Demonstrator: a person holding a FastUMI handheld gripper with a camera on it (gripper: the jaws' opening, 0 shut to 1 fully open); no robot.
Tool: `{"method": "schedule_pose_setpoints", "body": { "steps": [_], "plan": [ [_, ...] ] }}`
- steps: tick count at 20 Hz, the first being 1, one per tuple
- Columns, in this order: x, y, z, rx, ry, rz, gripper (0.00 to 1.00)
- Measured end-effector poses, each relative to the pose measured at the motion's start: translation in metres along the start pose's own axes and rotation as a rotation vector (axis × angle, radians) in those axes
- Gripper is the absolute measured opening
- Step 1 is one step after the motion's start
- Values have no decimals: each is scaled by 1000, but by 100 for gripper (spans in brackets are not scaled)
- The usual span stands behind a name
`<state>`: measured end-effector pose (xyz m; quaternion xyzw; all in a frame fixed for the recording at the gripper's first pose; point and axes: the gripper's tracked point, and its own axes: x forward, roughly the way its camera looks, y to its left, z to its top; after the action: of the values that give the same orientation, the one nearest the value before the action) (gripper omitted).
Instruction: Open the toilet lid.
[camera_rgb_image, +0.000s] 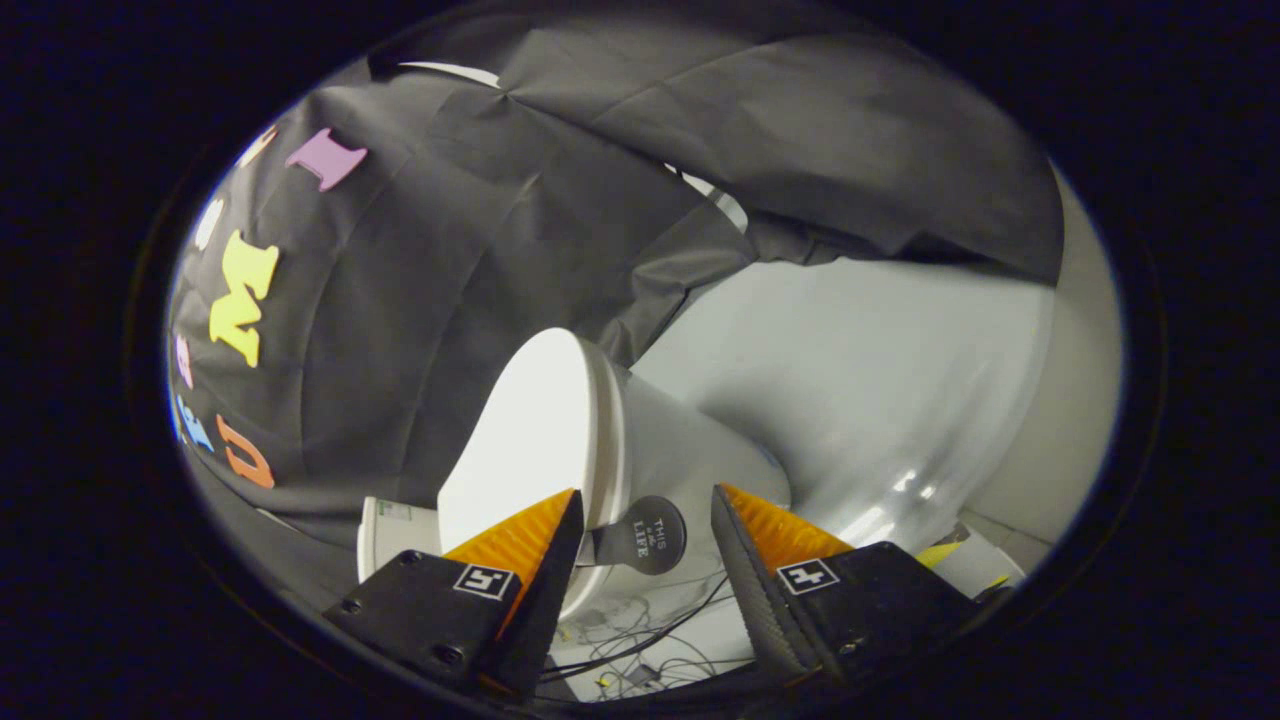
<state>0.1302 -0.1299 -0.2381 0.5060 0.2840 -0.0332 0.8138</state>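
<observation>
The view is rolled to one side. A white toilet stands just ahead of the fingers, and its lid (530, 430) lies flat against the seat and the bowl (690, 450). A round grey handle tab (650, 535) sticks out from the lid's edge. My gripper (645, 492) is open, its fingers spread wide, with the tab in the gap between the fingertips and touching neither. One finger (520, 545) overlaps the lid's surface in the view; the other (775, 535) is on the bowl side.
Thin cables (640, 640) lie loose on the floor by the toilet's base. A pale glossy surface (880, 400) stretches beyond the bowl. A white box (385, 530) sits beside the lid, against the black cloth wall (450, 250).
</observation>
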Motion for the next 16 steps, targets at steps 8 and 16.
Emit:
{"method": "schedule_pose_setpoints", "body": {
  "steps": [8, 16],
  "plan": [
    [6, -4, -8, 37, 41, 15, 38],
    [-1, -1, 0, 61, 30, 74, 9]
  ]
}}
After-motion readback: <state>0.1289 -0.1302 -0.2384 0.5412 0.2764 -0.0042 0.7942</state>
